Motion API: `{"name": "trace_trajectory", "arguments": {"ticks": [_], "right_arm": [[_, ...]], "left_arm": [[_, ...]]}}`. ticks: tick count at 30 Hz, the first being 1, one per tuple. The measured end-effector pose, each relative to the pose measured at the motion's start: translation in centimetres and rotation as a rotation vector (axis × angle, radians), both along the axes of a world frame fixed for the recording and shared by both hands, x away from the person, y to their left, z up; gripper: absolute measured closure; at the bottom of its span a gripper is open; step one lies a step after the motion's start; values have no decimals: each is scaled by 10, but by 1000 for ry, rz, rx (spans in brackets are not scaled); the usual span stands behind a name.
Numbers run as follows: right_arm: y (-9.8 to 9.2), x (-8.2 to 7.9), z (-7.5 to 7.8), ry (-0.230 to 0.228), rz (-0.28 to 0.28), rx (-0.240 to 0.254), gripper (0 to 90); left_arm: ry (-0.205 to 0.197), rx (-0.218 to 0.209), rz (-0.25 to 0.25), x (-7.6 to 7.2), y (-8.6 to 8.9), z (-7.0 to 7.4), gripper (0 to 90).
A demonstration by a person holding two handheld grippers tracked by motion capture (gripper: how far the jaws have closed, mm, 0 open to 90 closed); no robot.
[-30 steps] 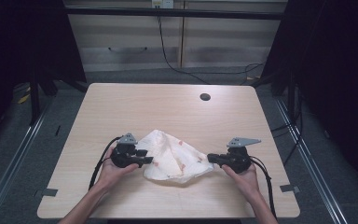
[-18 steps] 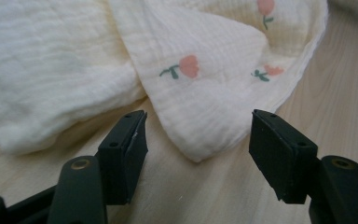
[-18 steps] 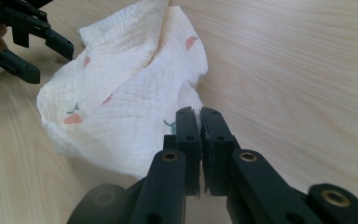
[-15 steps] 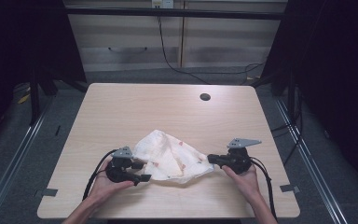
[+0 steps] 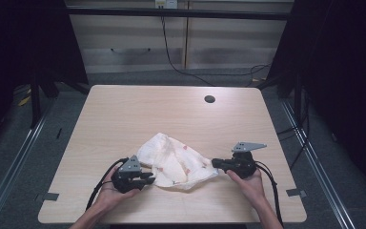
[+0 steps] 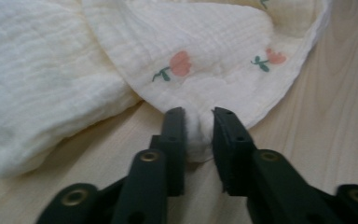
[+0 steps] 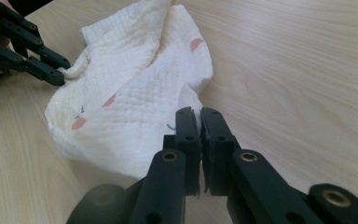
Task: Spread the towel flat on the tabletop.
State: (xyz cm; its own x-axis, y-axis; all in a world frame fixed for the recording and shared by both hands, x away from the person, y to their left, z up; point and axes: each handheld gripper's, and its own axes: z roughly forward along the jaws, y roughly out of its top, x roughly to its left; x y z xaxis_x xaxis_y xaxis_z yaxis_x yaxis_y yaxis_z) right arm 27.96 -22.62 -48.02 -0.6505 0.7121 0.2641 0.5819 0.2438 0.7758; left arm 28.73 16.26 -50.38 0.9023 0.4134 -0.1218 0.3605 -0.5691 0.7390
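Left fingers [image 6: 175, 133] closed, pinching cloth [image 6: 205, 60].

Crumpled cream crinkle-weave cloth [image 5: 176, 164] was printed with small coral-pink tulips on green stems. Rectangular light wood-grain table [image 5: 138, 114] was pale beige. Two-jaw plastic grippers, left gripper [image 5: 148, 178] and right gripper [image 5: 215, 163], were matte black.

cloth [image 5: 176, 164] | cream, crinkled weave, small pink flowers | crumpled and loosely folded | lies low on the surface, toward 6 o'clock
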Motion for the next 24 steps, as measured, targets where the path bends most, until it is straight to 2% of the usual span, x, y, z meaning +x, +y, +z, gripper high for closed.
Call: {"name": "trace_trajectory", "arguments": {"ticks": [1,3,5,6,7,12,14,15,16,17,18,19,20,21,24], "right_arm": [[1,0,0,0,0,3,865],[0,0,2,-8,2,4,865],[-1,-1,6,-24,-2,18,866],[-2,-1,8,-28,-9,26,866],[-2,-1,8,-28,-9,26,866],[-7,-3,22,-66,-24,65,867],[-7,-3,30,-85,-27,81,868],[-7,-3,39,-110,-27,93,868],[-7,-3,45,-124,-30,99,868],[-7,-2,51,-135,-34,107,868],[-7,-2,51,-135,-34,107,868],[-6,0,65,-160,-33,112,868],[-5,1,71,-171,-32,117,869],[-5,1,71,-171,-32,117,869],[-2,7,93,-205,-26,115,871]], "left_arm": [[8,-14,-1,0,0,-1,848],[29,-21,-6,3,2,-1,864],[70,-76,27,10,10,1,870],[76,-104,38,11,13,3,871],[76,-104,38,11,13,3,871],[83,-191,74,10,29,21,873],[70,-217,86,10,34,30,874],[68,-245,93,11,36,36,874],[51,-290,104,15,41,49,874],[40,-299,106,16,42,54,874],[40,-299,106,16,42,54,874],[31,-324,109,17,45,61,874],[35,-358,118,21,49,69,875],[35,-358,118,21,49,69,875],[31,-394,143,27,53,80,876]]}}
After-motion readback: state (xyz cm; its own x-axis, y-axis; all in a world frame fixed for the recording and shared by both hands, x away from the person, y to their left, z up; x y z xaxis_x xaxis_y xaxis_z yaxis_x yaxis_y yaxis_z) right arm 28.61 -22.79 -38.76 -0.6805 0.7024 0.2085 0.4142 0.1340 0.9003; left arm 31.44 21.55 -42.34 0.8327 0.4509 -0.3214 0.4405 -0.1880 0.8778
